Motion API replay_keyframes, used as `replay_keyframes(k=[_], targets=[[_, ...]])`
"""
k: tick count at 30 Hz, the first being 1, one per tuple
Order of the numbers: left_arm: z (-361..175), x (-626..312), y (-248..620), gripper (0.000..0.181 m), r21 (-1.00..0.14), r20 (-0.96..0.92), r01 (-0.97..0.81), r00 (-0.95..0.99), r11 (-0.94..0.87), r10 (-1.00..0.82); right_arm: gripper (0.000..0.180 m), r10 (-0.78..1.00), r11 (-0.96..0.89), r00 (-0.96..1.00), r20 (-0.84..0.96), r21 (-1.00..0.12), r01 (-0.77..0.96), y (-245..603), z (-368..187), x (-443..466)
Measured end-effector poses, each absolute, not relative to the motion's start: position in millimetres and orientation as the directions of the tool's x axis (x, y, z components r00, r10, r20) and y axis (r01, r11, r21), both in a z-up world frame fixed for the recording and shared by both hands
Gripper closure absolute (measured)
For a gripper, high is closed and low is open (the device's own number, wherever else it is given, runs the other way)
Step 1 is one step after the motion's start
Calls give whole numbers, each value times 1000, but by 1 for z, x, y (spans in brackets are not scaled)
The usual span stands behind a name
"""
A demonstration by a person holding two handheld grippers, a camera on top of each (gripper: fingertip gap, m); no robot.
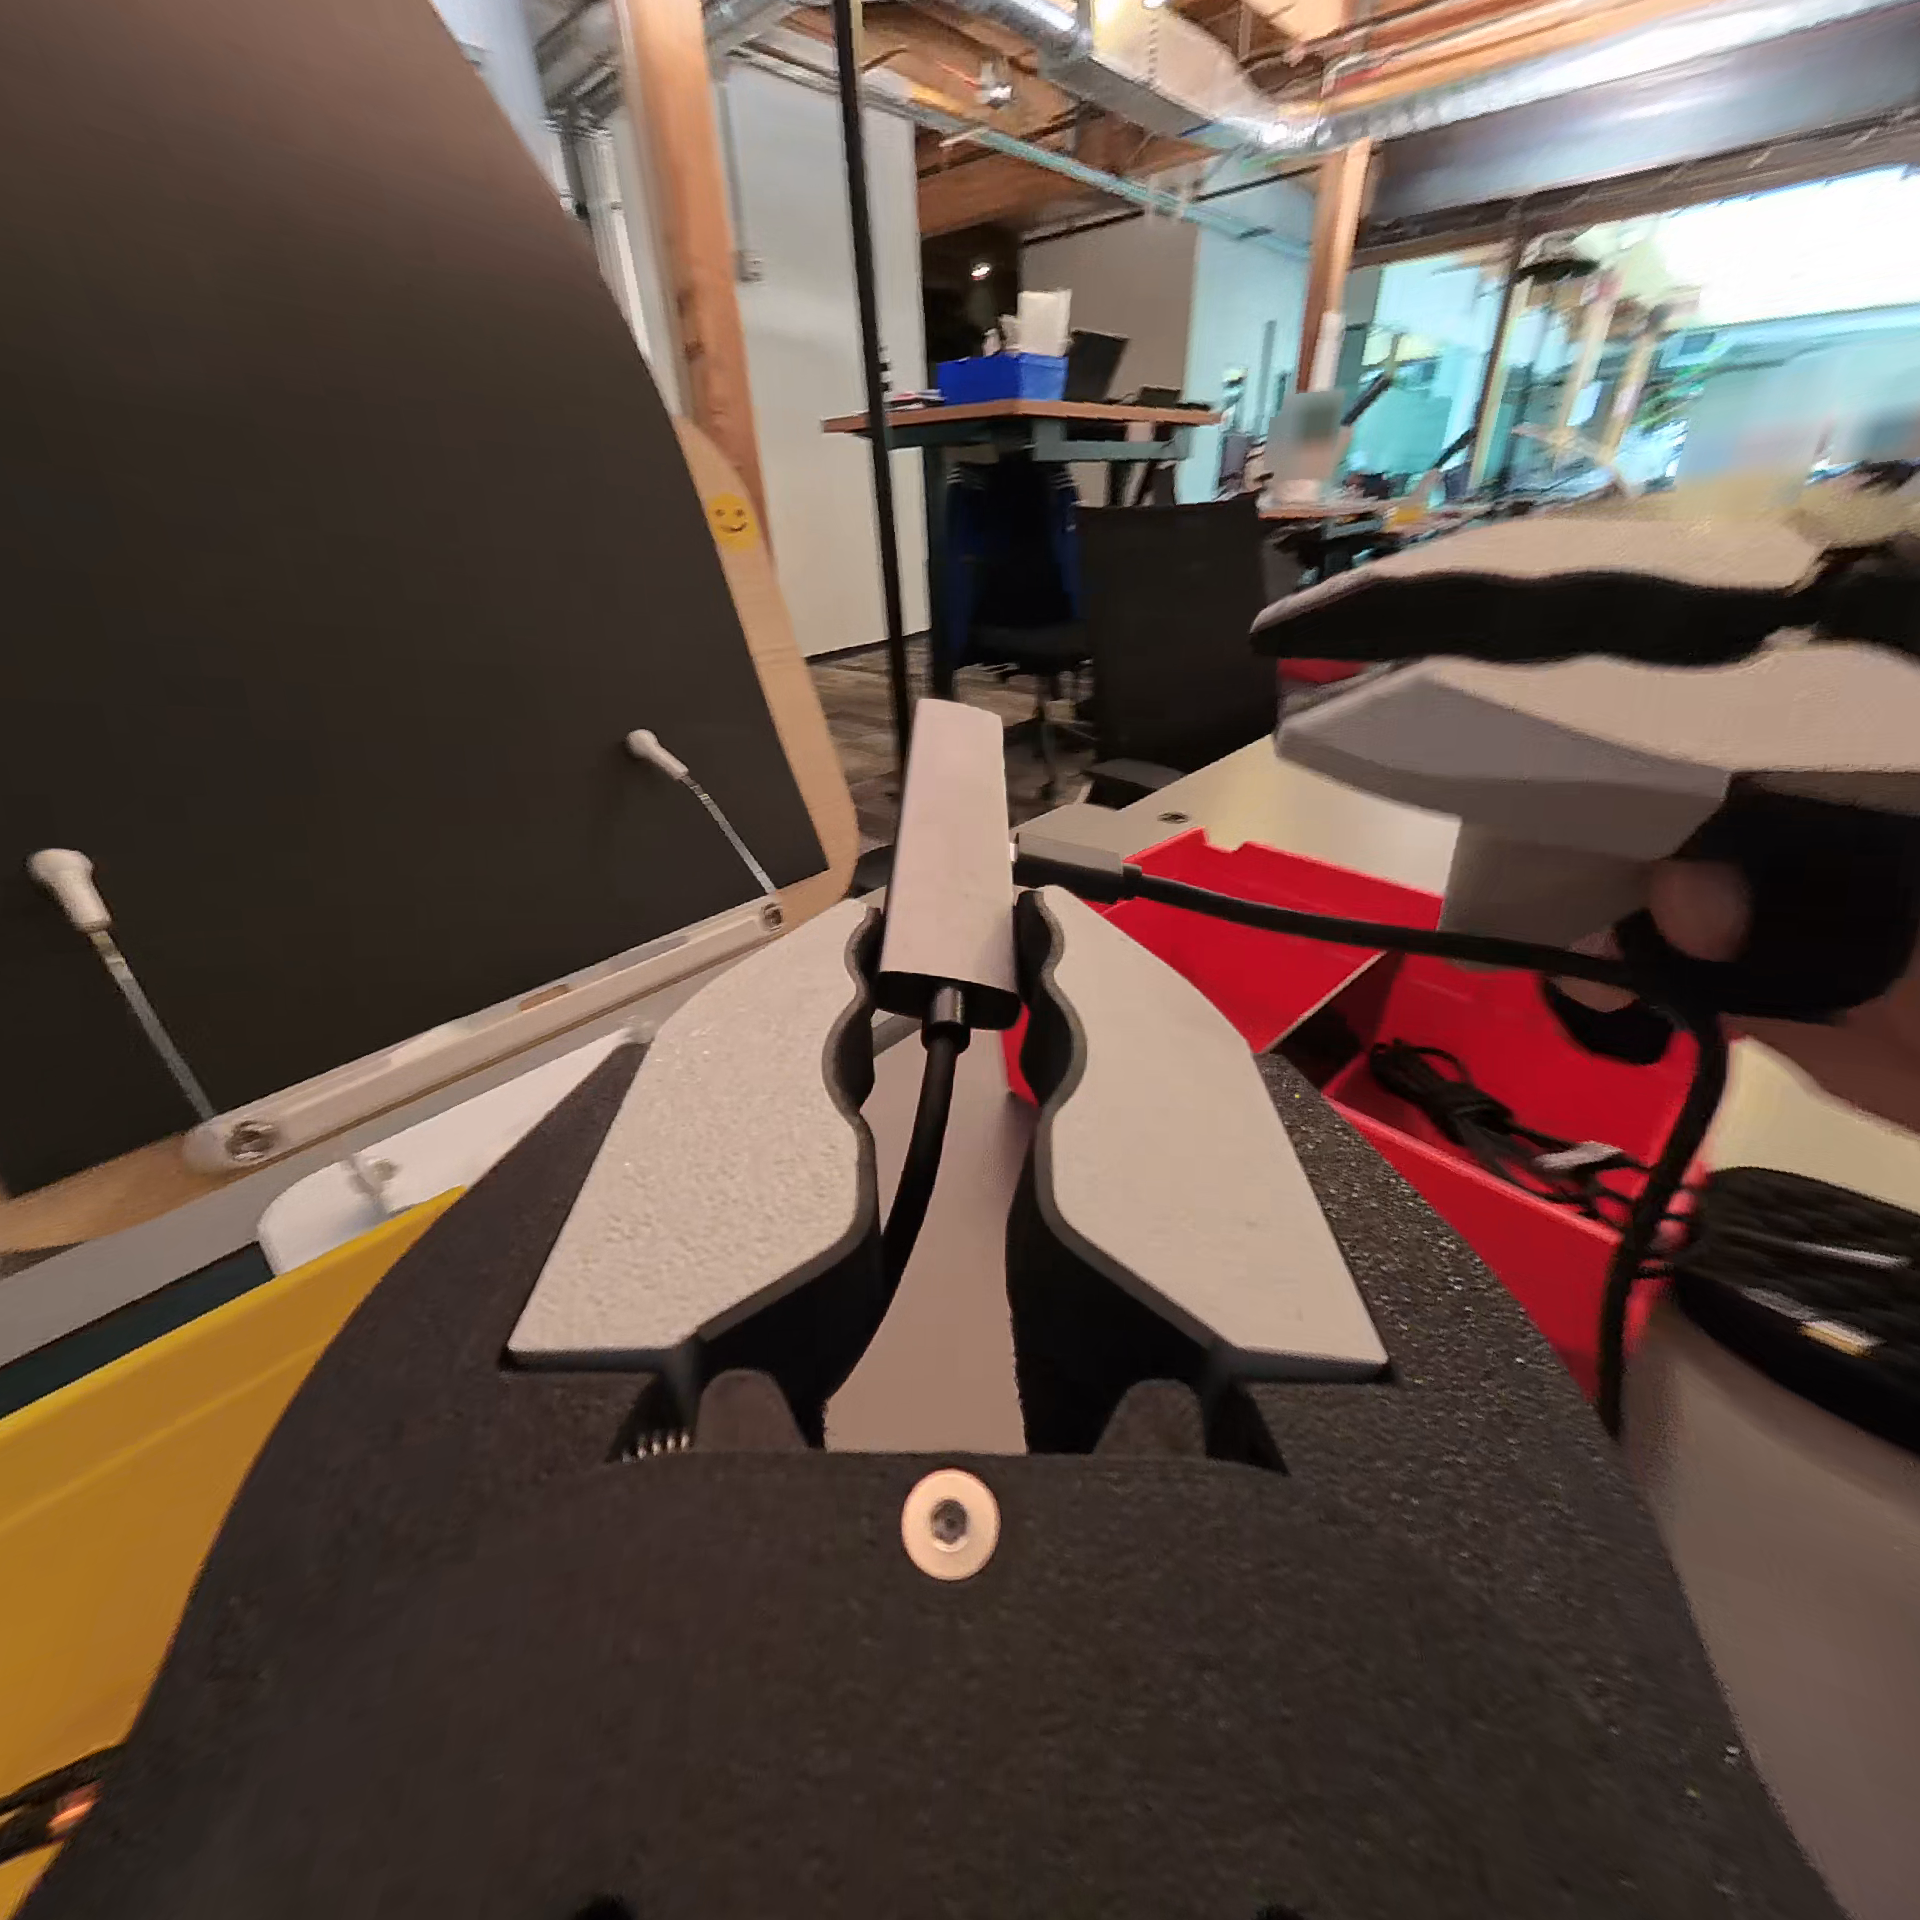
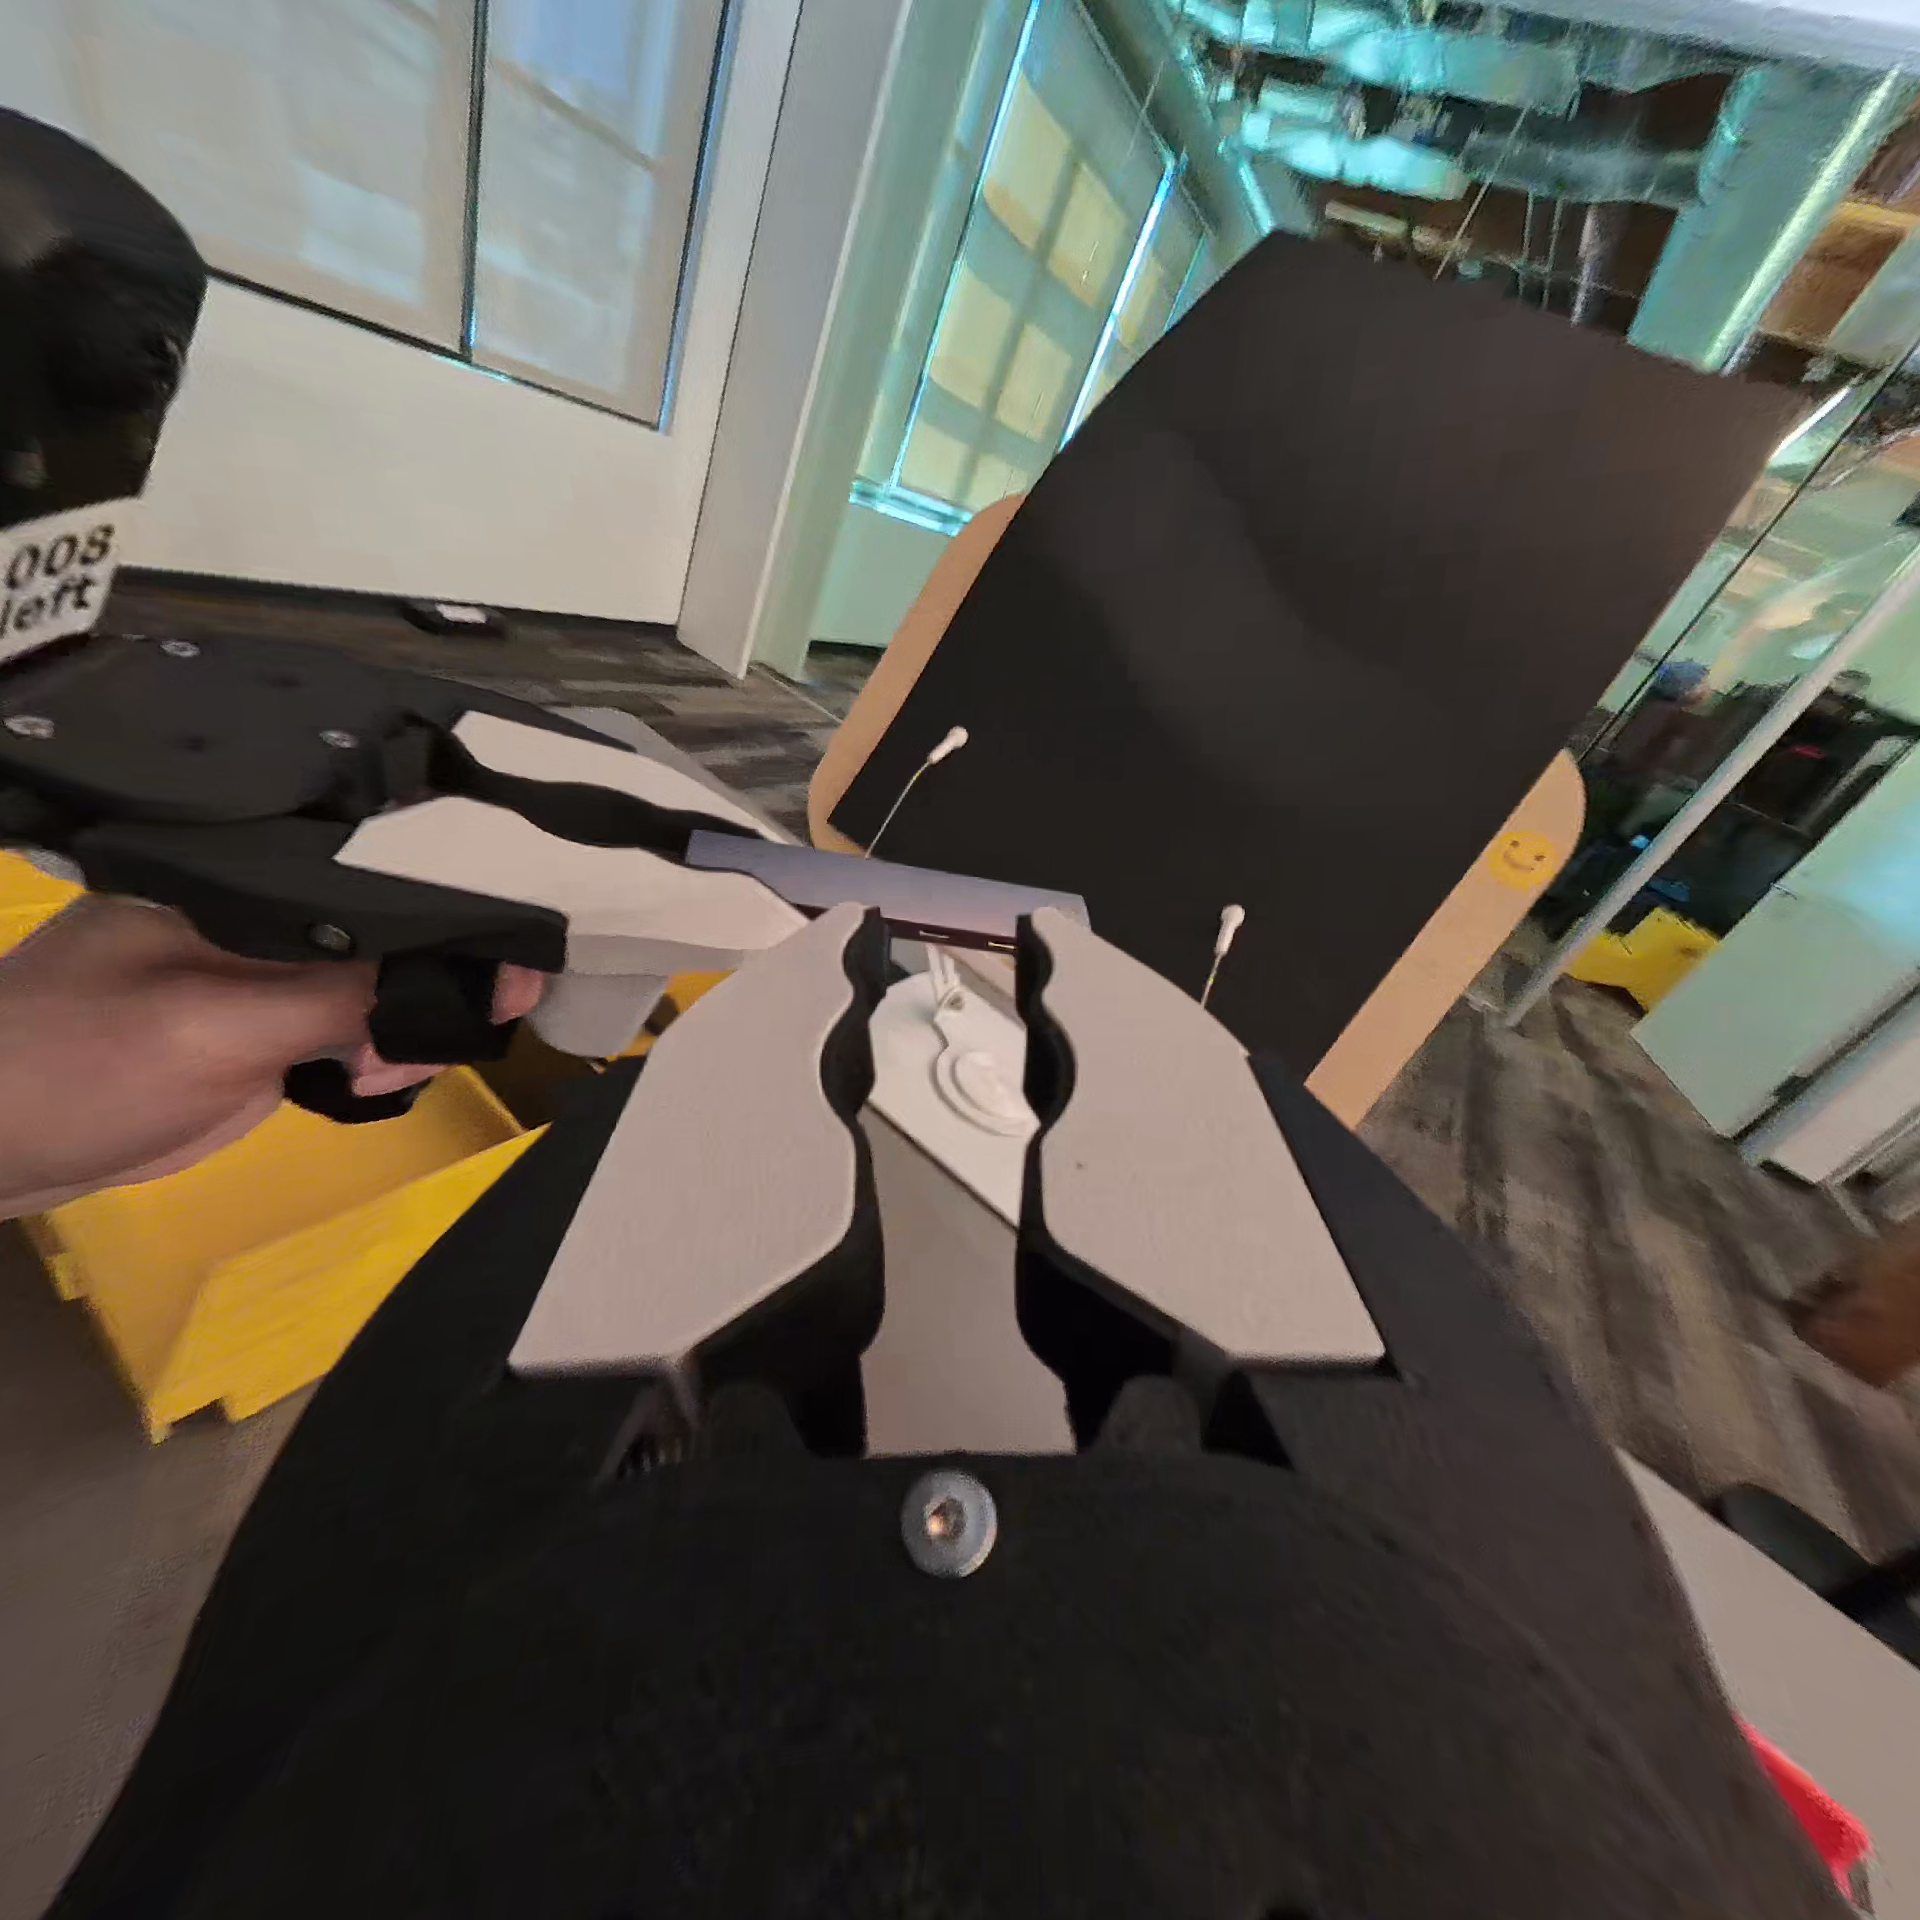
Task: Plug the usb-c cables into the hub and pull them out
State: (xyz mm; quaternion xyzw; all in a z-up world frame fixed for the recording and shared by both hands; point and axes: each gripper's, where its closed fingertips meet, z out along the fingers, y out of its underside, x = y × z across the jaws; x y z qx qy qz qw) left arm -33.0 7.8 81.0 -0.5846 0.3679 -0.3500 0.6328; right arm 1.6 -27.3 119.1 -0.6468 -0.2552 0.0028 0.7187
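Your hub [image 1: 948,862], a slim grey bar, is lifted off the surface [image 1: 1299,805] and clamped at its near end between the fingers of your left hand-held gripper [image 1: 948,940]. Its own short black lead [image 1: 925,1122] droops back from that end between the fingers.

One usb-c cable is in play. Its grey plug [image 1: 1070,854] sits right against the hub's right-hand side, level with the ports, and its black cord [image 1: 1351,930] runs off to the right, under the other tool, and hangs in a loop. Whether the plug is seated or only touching the port edge cannot be told from here; no clear gap shows.

In the right wrist view your right hand-held gripper [image 2: 948,925] faces the hub's long edge [image 2: 966,938] with its fingers parted, and nothing is visible between the tips, so it appears to hold nothing. The plug itself is not visible in that view.

So, as a judgement: you are at or just around the insertion of one cable, either finishing the push or about to take hold and pull it out. More black cable [image 1: 1475,1117] lies bundled in the red bin [image 1: 1299,935] to the right, so there is probably more plugging and pulling left. A yellow bin [image 2: 260,1268] sits on the left, and the black board [image 2: 1299,644] stands behind.
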Motion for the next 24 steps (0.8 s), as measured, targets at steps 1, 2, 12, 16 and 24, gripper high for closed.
replay_keyframes(k=[1,2,12,16,24], targets=[[79,-33,9,157,-995,-89,-9,499,98,-862,153,358,144,870,338,-941,307,-31,122,1],[79,-33,9,157,-992,-119,-24,510,125,-852,155,378,152,872,311,-950,273,-38,129,1],[83,-30,1,157,-980,-188,-54,542,189,-819,145,404,48,870,283,-956,289,-19,96,-8],[84,-30,-2,157,-981,-184,-45,538,190,-822,144,480,-42,864,149,-980,193,-8,75,-11],[81,-27,-2,157,-989,-136,-17,526,150,-840,168,411,178,879,240,-967,181,-8,90,-12]])
